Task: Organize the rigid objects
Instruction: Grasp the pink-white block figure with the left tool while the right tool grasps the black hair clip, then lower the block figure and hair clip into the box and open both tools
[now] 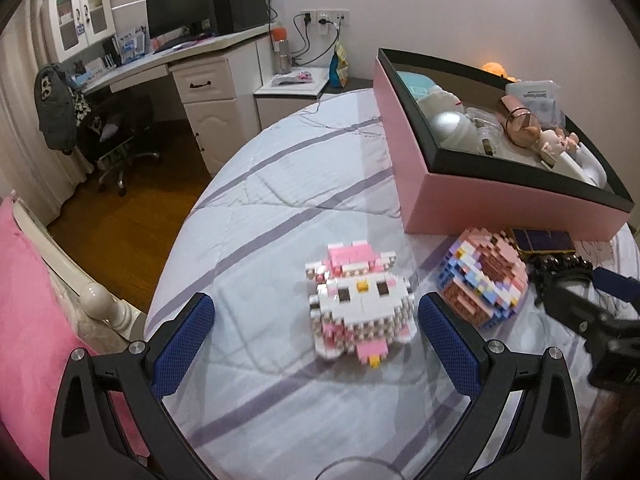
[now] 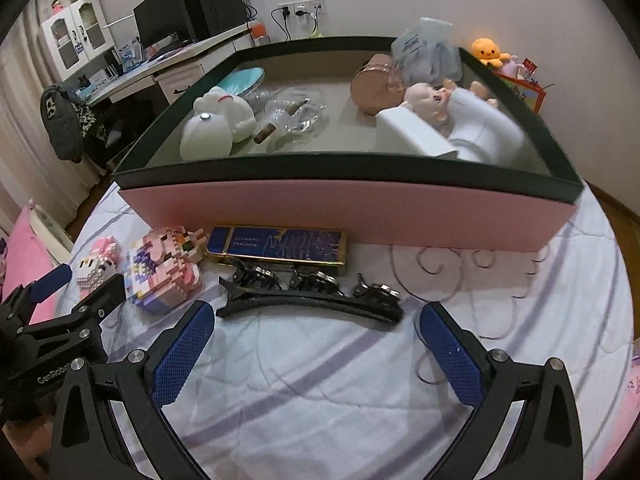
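We see a pink box with a black rim, on a white bedsheet striped in lavender. Our blue-padded grippers face a pink-and-white brick cat and a black hair clip.

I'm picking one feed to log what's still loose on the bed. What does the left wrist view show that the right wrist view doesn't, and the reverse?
Only the left wrist view shows the white cat block figure face-on, between the open left gripper's fingers. Only the right wrist view shows the whole black hair clip ahead of the open right gripper, and the blue tin's full lid. Both show the pink block figure and the pink box, already holding items.
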The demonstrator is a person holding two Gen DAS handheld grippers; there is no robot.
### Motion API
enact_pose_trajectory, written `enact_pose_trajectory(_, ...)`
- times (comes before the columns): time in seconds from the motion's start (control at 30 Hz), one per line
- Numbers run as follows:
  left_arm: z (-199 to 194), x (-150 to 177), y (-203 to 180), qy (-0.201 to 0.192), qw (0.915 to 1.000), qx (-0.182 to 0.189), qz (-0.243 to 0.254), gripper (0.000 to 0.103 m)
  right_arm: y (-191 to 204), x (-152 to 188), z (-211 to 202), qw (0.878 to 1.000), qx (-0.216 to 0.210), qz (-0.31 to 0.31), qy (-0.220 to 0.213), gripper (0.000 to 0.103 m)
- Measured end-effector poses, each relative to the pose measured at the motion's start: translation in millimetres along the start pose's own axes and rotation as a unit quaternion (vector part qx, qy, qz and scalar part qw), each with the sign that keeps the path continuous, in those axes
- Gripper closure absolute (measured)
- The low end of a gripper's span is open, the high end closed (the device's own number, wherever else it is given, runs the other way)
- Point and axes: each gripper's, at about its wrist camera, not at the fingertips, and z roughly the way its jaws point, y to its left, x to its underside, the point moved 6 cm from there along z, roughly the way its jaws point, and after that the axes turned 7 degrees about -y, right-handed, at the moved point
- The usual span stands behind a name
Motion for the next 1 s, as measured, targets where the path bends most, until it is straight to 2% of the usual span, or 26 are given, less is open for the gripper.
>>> enact_pose_trajectory(0.07, 4.2, -2.6, -1.2, 0.003, 1.0, 0.006, 0.0, 0.002, 4.6, -0.3, 3.4, 1.0, 0.005, -0.006, -0.001, 0.0)
enact_pose_trajectory(0.17, 6.4, -5.3, -4.9, 0.002, 0.9999, 0.015, 0.005, 0.013, 8.2, -1.5, 8.8, 1.0, 0.02, -0.015, -0.001, 0.0)
enact_pose_trajectory(0.23, 5.4, -6.3, -5.4, -0.001, 0.9998, 0.02, 0.005, 0.023, 12.4, -0.2, 10.2, 0.999, 0.028, -0.029, -0.002, 0.001)
enact_pose_trajectory(0.3, 4.0, -6.8, -5.6, -0.006, 0.9997, 0.025, 0.002, 0.036, 13.1, 0.7, 8.9, 0.999, 0.033, -0.035, -0.008, 0.007)
enact_pose_trajectory(0.33, 2.9, -6.2, -5.9, -0.007, 0.9996, 0.027, 0.001, 0.039, 13.2, 1.2, 7.5, 0.999, 0.032, -0.037, -0.012, 0.007)
enact_pose_trajectory(0.4, 0.2, -5.9, -6.5, -0.011, 0.9994, 0.032, 0.0, 0.054, 12.4, 1.8, 5.6, 0.999, 0.028, -0.037, -0.014, 0.008)
enact_pose_trajectory(0.43, -1.5, -6.0, -7.3, -0.012, 0.9993, 0.035, 0.0, 0.057, 11.5, 2.0, 4.5, 0.999, 0.025, -0.037, -0.015, 0.008)
enact_pose_trajectory(0.6, -10.1, -3.9, -9.2, -0.017, 0.9987, 0.048, -0.006, 0.058, 6.8, 2.4, -7.1, 0.999, 0.006, -0.025, -0.026, 0.008)
enact_pose_trajectory(1.0, -40.6, -6.8, -16.7, -0.038, 0.9977, 0.056, 0.005, 0.058, -4.1, -3.7, -37.9, 0.999, -0.01, -0.013, -0.049, 0.008)
